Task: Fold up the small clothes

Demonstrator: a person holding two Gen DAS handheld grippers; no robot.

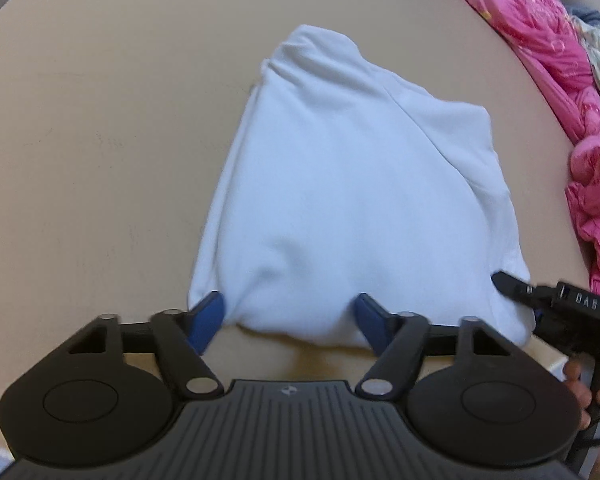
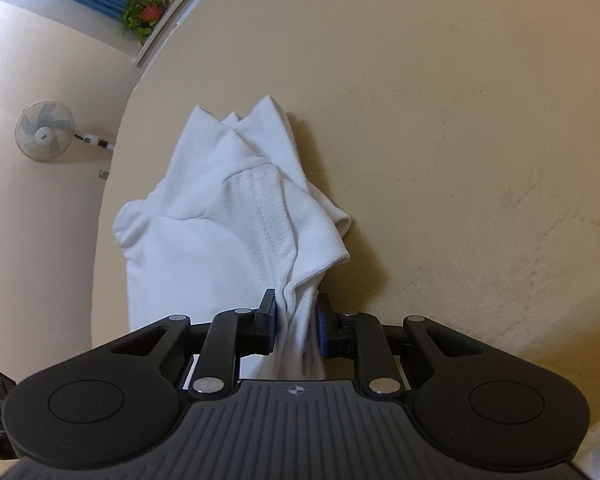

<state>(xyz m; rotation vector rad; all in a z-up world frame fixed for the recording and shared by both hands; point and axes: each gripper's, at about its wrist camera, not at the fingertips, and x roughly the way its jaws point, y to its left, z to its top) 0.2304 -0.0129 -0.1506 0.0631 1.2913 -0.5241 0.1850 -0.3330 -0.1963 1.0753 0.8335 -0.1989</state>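
Observation:
A white garment (image 1: 340,184) lies partly folded on the beige table (image 1: 100,140). My left gripper (image 1: 290,312) is open, its blue-padded fingers spread either side of the garment's near edge, holding nothing. My right gripper (image 2: 296,320) is shut on a bunched corner of the white garment (image 2: 220,232). The right gripper also shows in the left wrist view (image 1: 512,286) at the garment's near right corner. In the right wrist view the cloth is creased, with pointed folds at its far end.
A heap of pink floral cloth (image 1: 548,60) lies along the table's right edge. The right wrist view shows the table's left edge (image 2: 108,184), a fan (image 2: 44,132) and a potted plant (image 2: 146,10) beyond it.

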